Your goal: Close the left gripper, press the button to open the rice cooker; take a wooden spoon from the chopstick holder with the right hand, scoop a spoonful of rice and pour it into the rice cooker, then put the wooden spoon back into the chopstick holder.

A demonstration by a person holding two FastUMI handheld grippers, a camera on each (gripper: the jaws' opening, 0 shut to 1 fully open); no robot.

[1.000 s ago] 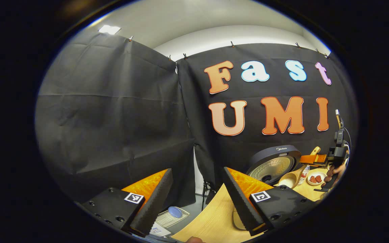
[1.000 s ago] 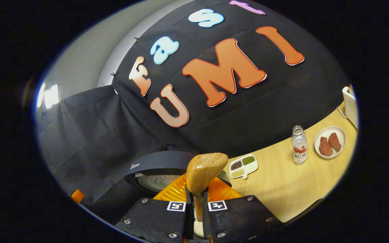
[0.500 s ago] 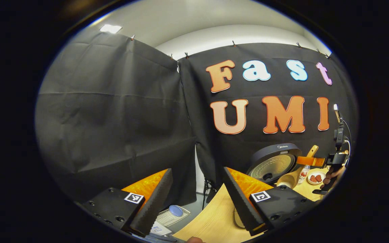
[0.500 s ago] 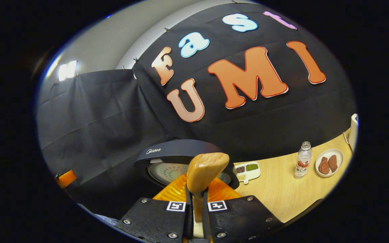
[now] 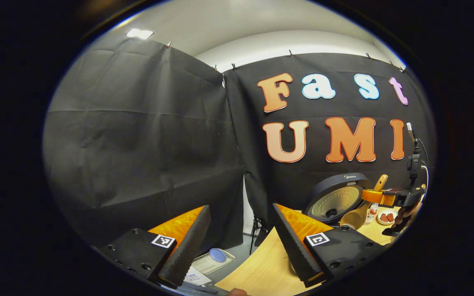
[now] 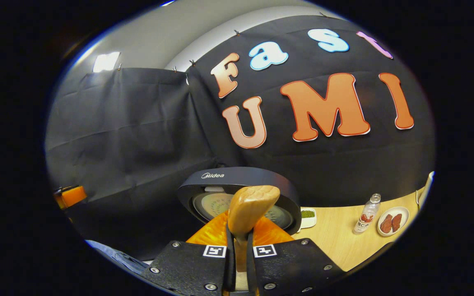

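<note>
In the left gripper view, the left tongs [image 5: 241, 242] stand wide apart, holding nothing, over the pale wood-grain bench [image 5: 261, 269]. Off to the right, the dark round rice cooker [image 5: 338, 197] has its lid up, so the button step looks done. The right tongs [image 5: 379, 197] hold the smooth, rounded wooden spoon [image 5: 358, 211] by its lid.

In the right gripper view, the right tongs [image 6: 240, 263] are clamped on the spoon's handle [image 6: 251, 207] before the cooker [image 6: 237, 185]. Pouring seems underway; returning the spoon remains.
</note>
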